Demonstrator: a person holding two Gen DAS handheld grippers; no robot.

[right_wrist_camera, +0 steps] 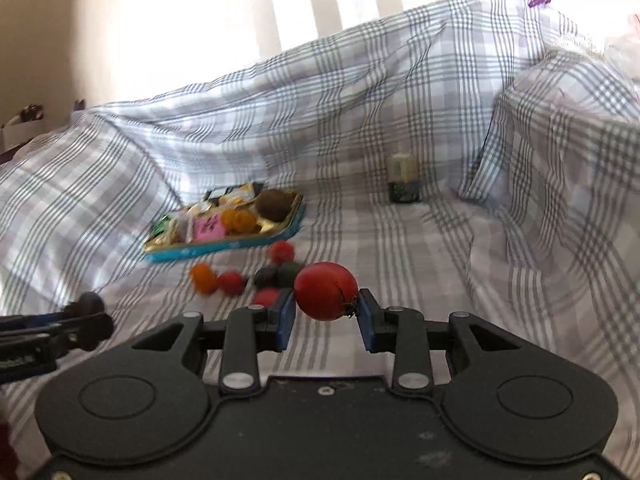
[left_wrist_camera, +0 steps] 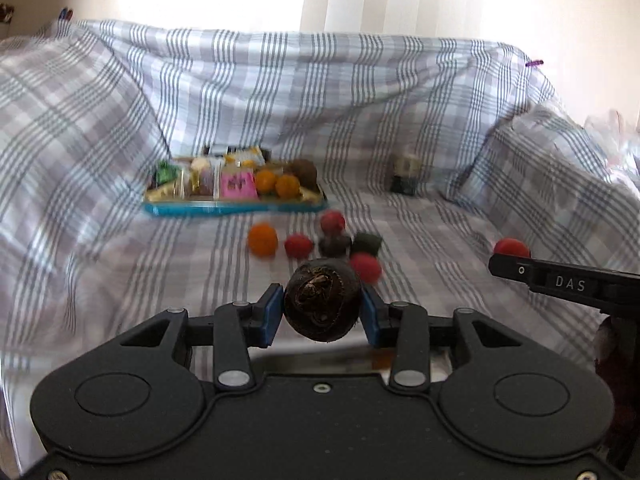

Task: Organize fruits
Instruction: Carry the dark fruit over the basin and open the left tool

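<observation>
1. Currently, left gripper (left_wrist_camera: 322, 309): blue pads pinch a dark brown, rough round fruit (left_wrist_camera: 322, 305), lifted above the checked cloth (left_wrist_camera: 420, 224).
2. Right gripper (right_wrist_camera: 326, 306): pads clamp a red round tomato (right_wrist_camera: 326, 297).
3. Advice: carry both level to the blue-rimmed tray (left_wrist_camera: 236, 208); release beside matching fruit.

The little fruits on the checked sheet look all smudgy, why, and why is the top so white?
Left wrist view: the loose red and orange fruits are blurred, while the gripped dark brown round fruit is sharp. Right wrist view: the red tomato is clear, the blue tray soft; bright window light washes out the top.
</observation>
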